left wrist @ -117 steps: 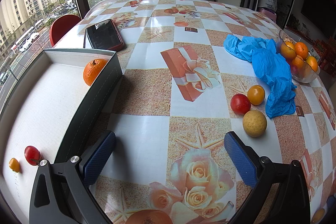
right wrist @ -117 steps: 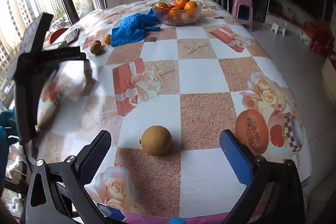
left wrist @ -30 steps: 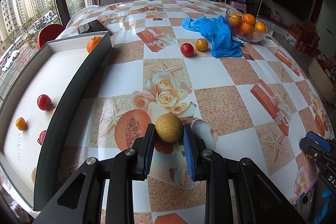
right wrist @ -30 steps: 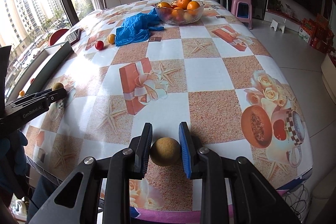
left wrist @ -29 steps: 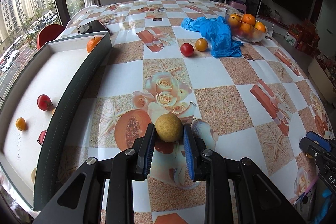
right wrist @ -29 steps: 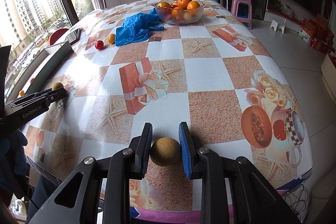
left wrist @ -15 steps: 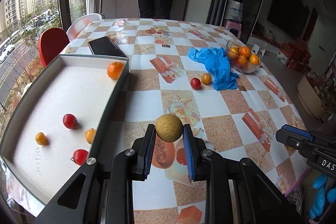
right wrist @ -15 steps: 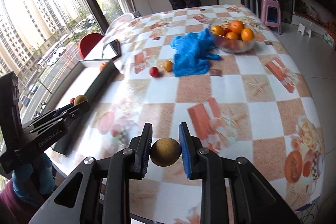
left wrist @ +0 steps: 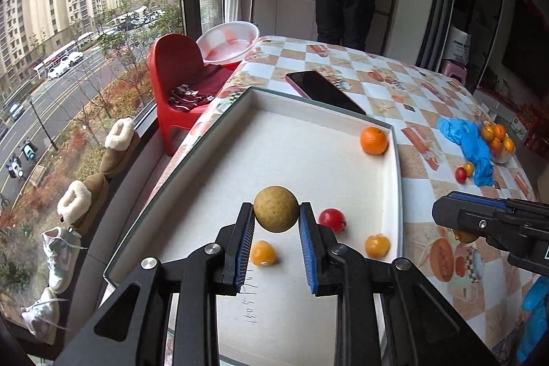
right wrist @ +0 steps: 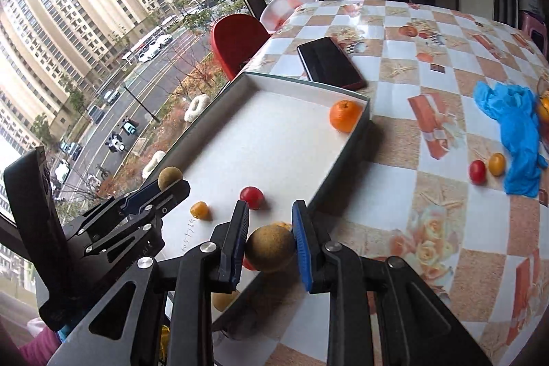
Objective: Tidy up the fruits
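My left gripper [left wrist: 276,223] is shut on a tan round fruit [left wrist: 276,209] and holds it above the white tray [left wrist: 398,160]. My right gripper [right wrist: 269,240] is shut on a second tan round fruit [right wrist: 270,248] above the tray's right rim [right wrist: 343,156]. The tray holds an orange [left wrist: 374,141], a red fruit [left wrist: 331,220] and small orange fruits [left wrist: 262,252]. On the table a red fruit [right wrist: 477,171] and a small orange fruit [right wrist: 496,164] lie beside a blue glove [right wrist: 514,126]. The left gripper also shows in the right wrist view [right wrist: 161,191].
A black phone [left wrist: 324,87] lies behind the tray. A glass bowl of oranges [left wrist: 497,139] stands at the far right. A red chair [left wrist: 175,81] and a white basin [left wrist: 228,42] stand by the window. A person stands at the far counter.
Both grippers, each still holding its tan fruit, have moved left over the tray. The left one now hangs above the tray's floor.
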Tool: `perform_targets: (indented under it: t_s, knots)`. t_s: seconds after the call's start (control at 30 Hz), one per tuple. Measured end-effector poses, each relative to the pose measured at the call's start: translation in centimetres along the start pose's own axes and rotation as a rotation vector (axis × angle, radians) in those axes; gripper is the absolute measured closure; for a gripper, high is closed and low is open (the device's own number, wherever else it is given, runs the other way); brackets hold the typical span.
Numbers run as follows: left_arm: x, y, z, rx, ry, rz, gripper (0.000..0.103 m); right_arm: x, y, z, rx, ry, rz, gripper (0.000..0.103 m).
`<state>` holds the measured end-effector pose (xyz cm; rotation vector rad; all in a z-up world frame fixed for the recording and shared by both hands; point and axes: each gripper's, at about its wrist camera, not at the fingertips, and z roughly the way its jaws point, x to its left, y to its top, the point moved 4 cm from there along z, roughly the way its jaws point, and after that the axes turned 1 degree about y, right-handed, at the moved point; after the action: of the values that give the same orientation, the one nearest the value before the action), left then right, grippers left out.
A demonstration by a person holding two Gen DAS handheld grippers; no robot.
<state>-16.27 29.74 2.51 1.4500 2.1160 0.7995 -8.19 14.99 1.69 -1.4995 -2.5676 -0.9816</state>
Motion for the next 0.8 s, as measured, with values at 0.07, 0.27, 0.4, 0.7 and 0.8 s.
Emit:
perform_targets:
  t_s: [0.07, 0.27, 0.4, 0.7, 0.8]
  knots:
    - [1.0, -0.3, 0.8, 0.014, 0.011, -0.012, 0.075, 1.0, 0.4, 1.4, 0.014, -0.007, -0.017, 0.074]
    - [1.7, -1.8, 2.8, 0.063, 0.008, -0.013, 0.075, 1.5, 0.9, 3.8, 0.067, -0.03, -0.032, 0.027]
    - [1.2, -2.2, 2.5, 0.037, 0.054, 0.024, 0.015, 0.2, 1.4, 1.5, 0.0, -0.074, -0.028, 0.018]
    - [-6.8, -0.3, -2.6, -0.088, -0.086, 0.169, 0.005, -10.8, -0.2, -6.1, -0.112, -0.325, 0.102, 0.01]
    - [-12.4, -1.1, -2.5, -0.043, -0.152, 0.224, 0.0, -16.0, -2.6, -8.3, -0.1, -0.441, 0.177, 0.01]
